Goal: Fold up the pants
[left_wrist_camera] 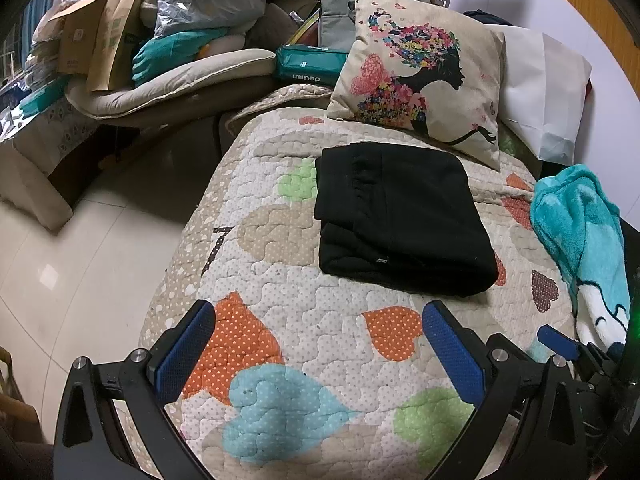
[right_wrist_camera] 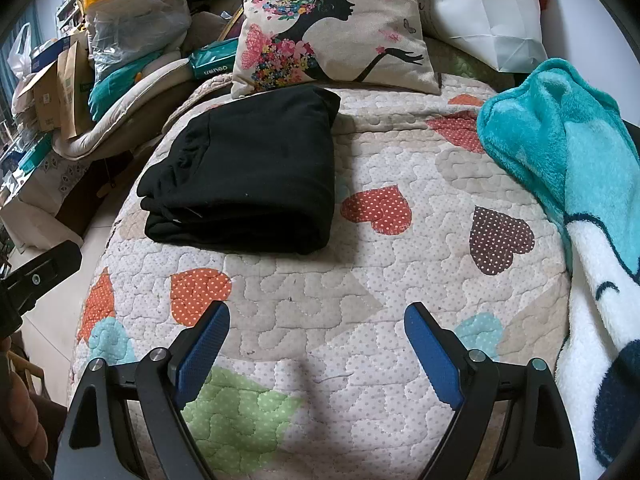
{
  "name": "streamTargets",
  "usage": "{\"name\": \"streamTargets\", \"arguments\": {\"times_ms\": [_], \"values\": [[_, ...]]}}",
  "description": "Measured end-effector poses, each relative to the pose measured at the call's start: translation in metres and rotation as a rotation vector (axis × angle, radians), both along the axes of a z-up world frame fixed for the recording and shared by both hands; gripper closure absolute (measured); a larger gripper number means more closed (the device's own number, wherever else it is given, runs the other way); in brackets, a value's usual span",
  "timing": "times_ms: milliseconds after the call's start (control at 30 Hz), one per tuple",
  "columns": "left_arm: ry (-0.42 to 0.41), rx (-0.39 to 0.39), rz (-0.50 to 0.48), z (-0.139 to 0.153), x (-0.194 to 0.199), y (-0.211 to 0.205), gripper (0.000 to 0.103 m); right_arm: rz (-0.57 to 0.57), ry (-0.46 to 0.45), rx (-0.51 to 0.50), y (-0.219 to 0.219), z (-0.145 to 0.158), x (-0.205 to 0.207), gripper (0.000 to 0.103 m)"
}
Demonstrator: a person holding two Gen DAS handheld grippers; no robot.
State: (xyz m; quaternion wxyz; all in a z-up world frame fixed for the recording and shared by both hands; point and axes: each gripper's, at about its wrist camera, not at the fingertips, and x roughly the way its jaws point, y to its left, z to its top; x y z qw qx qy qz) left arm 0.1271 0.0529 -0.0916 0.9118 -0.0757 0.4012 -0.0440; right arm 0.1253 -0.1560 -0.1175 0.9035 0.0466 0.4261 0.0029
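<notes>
Black pants (left_wrist_camera: 400, 216) lie folded in a thick stack on the quilted bed (left_wrist_camera: 280, 280), their far edge just beside a printed pillow (left_wrist_camera: 416, 76). Bare quilt runs along the near side and toward the teal blanket (right_wrist_camera: 560, 152) on the right; the bed's left edge drops to tile floor (left_wrist_camera: 80, 248). Both the left gripper (left_wrist_camera: 316, 340) and right gripper (right_wrist_camera: 316, 336) hang wide open, empty, apart from the pants.

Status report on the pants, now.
Left gripper open, empty. Right gripper open, empty. Black pants folded on quilt. Nothing in the way.
</notes>
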Motion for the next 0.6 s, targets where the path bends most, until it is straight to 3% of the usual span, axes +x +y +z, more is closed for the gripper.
{"name": "streamTargets", "arguments": {"times_ms": [600], "values": [[0.044, -0.021, -0.008, -0.011, 0.006, 0.002, 0.0, 0.0, 0.02, -0.003, 0.0, -0.003, 0.003, 0.01]]}}
